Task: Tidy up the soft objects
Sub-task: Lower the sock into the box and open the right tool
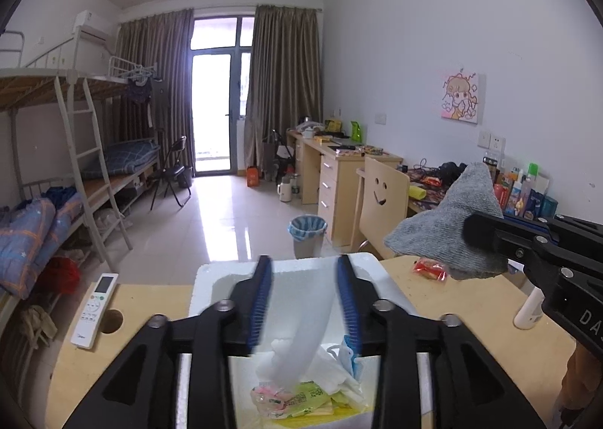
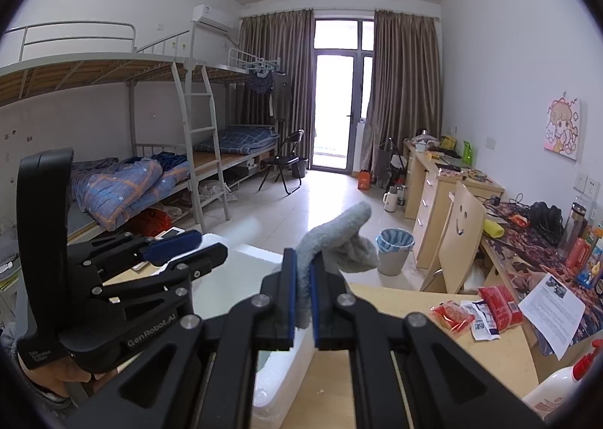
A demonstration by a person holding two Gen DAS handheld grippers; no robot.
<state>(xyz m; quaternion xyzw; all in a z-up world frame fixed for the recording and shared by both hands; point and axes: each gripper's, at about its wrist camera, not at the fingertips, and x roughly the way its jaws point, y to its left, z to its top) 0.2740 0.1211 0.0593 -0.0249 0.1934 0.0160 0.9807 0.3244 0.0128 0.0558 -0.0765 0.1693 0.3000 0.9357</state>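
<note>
While the left gripper [image 1: 304, 301] hangs over the white foam box [image 1: 361, 266], its blue-padded jaws stand apart; a blurred white strip [image 1: 301, 334] runs down between them, and whether the pads touch it cannot be told. Inside the box lie crumpled white tissue [image 1: 335, 372], a face mask [image 1: 348, 353] and yellow-green packets [image 1: 305, 400]. The right gripper [image 2: 303, 297] is clamped on a grey sock [image 2: 339, 240], whose free end folds up and over above the fingertips, held in the air just to the right of the box.

Surface: a light wood table [image 1: 452, 301]. A white remote control [image 1: 95, 310] rests at its left side near a round cable hole [image 1: 112, 320]. Red snack packets [image 2: 475, 310] and a printed sheet [image 2: 552, 306] lie to the right, a white pump bottle [image 2: 557, 387] at the near right edge.

Room: a dormitory. Metal bunk beds [image 2: 150, 120] with blue quilts [image 2: 120, 187] line the left wall. Brown curtains [image 1: 286, 82] flank a bright glass balcony door [image 1: 215, 104] at the far end. Wooden desks [image 1: 331, 165] run along the right wall, cluttered with bottles and cables; a wooden chair with a smiley cut-out [image 1: 382, 195] stands beside a lined waste bin [image 1: 307, 235] on the glossy tiled floor [image 1: 211, 218]. A cartoon picture [image 1: 460, 97] hangs on the white wall.
</note>
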